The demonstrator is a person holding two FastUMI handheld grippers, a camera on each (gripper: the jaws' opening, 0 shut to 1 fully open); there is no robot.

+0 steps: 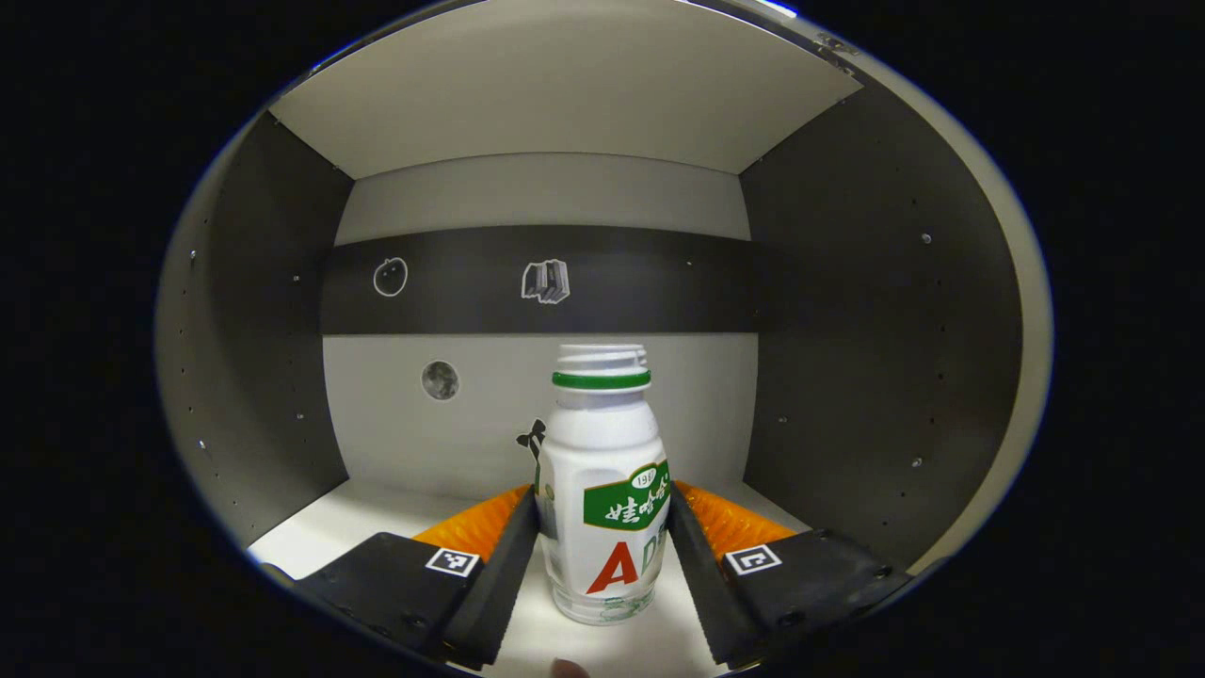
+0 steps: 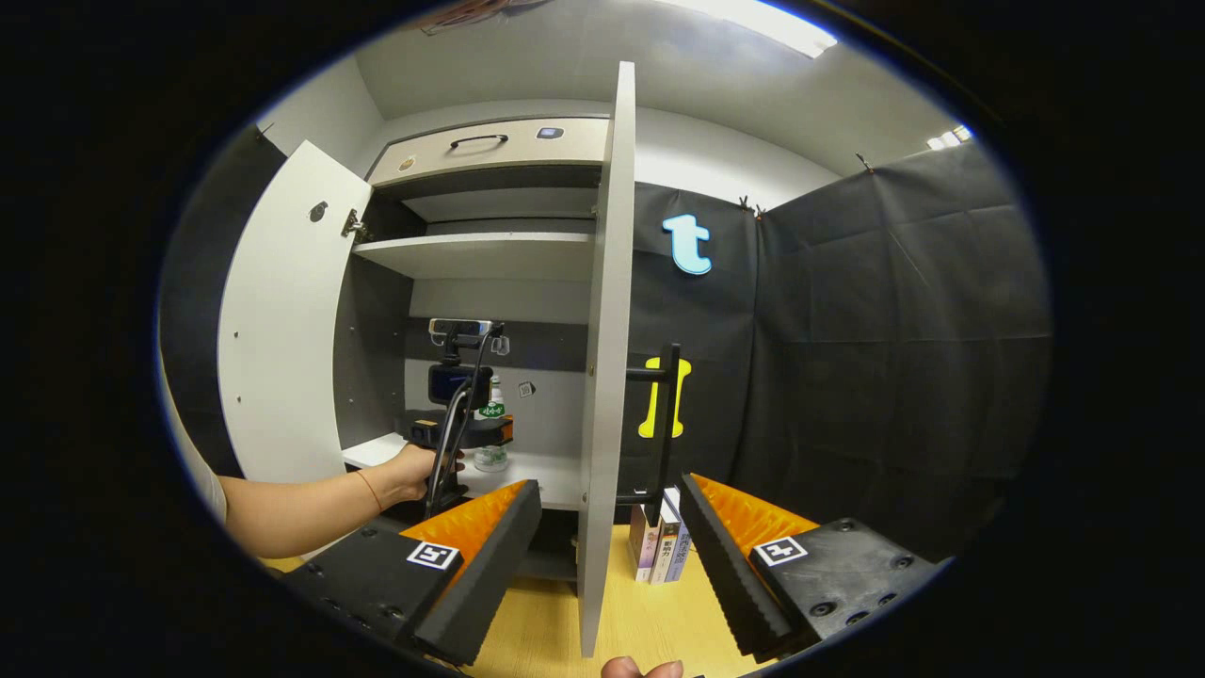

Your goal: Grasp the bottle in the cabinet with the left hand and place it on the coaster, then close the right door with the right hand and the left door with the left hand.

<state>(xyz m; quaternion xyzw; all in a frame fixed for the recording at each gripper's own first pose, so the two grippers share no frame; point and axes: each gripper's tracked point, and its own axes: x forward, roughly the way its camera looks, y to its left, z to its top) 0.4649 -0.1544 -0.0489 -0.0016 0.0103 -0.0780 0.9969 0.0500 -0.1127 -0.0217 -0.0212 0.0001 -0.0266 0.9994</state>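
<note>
A white bottle with a green collar and no cap stands upright on the cabinet's lower shelf. My left gripper is shut on it, with both fingers pressed against its sides. In the right gripper view, a hand holds the left gripper inside the cabinet at the bottle. Both doors stand open: the left door swung wide, the right door edge-on towards me. My right gripper is open, its fingers on either side of that door's edge but apart from it.
The dark cabinet walls close in on both sides of the bottle. An upper shelf and a drawer sit above. A black handle is on the right door. Books stand on the wooden table.
</note>
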